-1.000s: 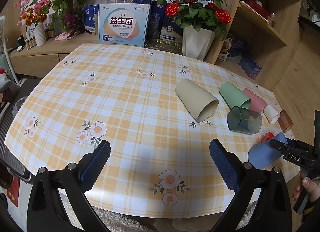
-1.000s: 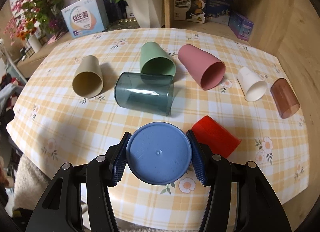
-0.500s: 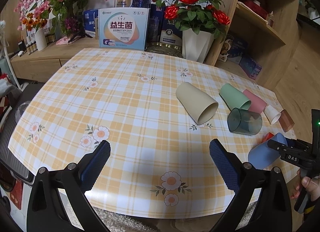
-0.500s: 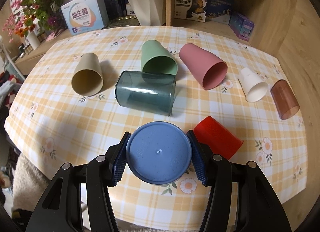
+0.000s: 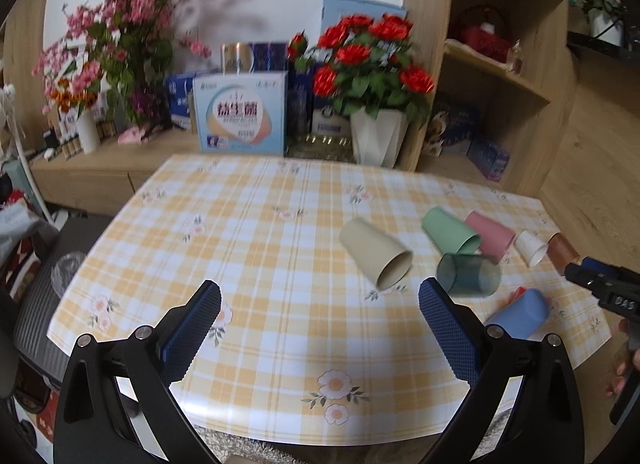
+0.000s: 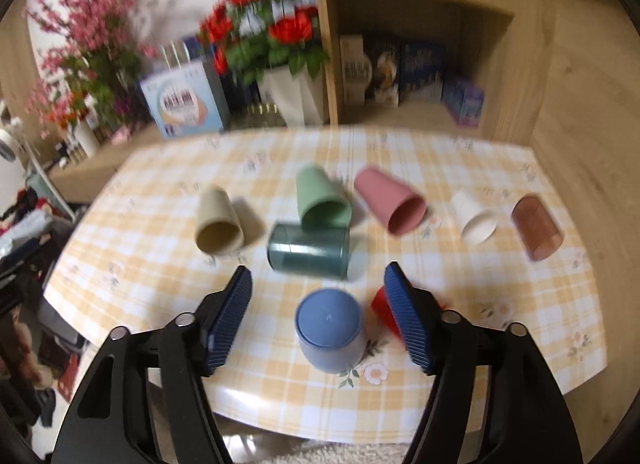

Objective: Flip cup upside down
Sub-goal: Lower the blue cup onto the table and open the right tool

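Note:
A blue cup [image 6: 330, 334] stands upside down, base up, near the table's front edge; it also shows in the left wrist view [image 5: 520, 312]. My right gripper [image 6: 318, 314] is open, its jaws spread wide to either side of the blue cup and drawn back above it, holding nothing. My left gripper [image 5: 320, 328] is open and empty above the front of the table [image 5: 280, 264], well left of the cups.
Several other cups lie on their sides: beige [image 6: 218, 224], dark teal [image 6: 308, 250], green [image 6: 320, 198], pink [image 6: 390, 200], white [image 6: 474, 218], brown [image 6: 536, 226] and red [image 6: 382, 310] just right of the blue cup. Flower pots and boxes stand behind the table.
My right gripper has opened and let go of the blue cup, which now stands base up on the table, and has pulled back. Both views have risen and drawn away.

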